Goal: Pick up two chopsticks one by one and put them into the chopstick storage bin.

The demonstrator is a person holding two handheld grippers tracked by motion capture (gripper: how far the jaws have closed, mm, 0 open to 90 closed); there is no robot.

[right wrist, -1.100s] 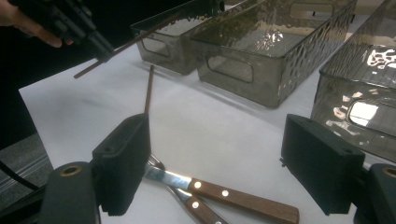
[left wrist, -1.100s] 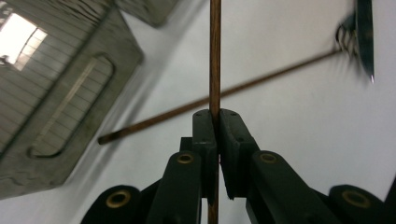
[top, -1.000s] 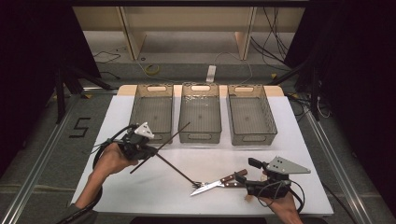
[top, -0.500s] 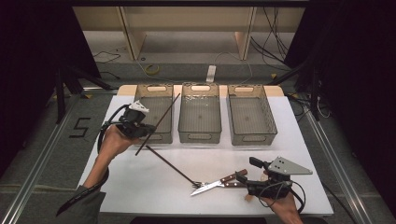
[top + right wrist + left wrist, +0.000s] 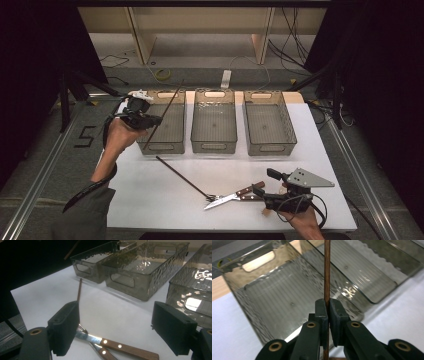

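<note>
There are three see-through bins in a row, the left bin (image 5: 162,122), the middle bin (image 5: 214,122) and the right bin (image 5: 270,124), two thin brown sticks, one (image 5: 162,116) and another (image 5: 181,177), one knife (image 5: 235,196) and two grippers, one (image 5: 149,120) and another (image 5: 260,191)

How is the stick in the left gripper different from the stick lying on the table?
The held stick is pinched in the shut left gripper, while the table stick lies loose. The held stick tilts up over the left bin; the table stick rests flat on the white table, its end by the knife. Both are thin, dark and straight.
</note>
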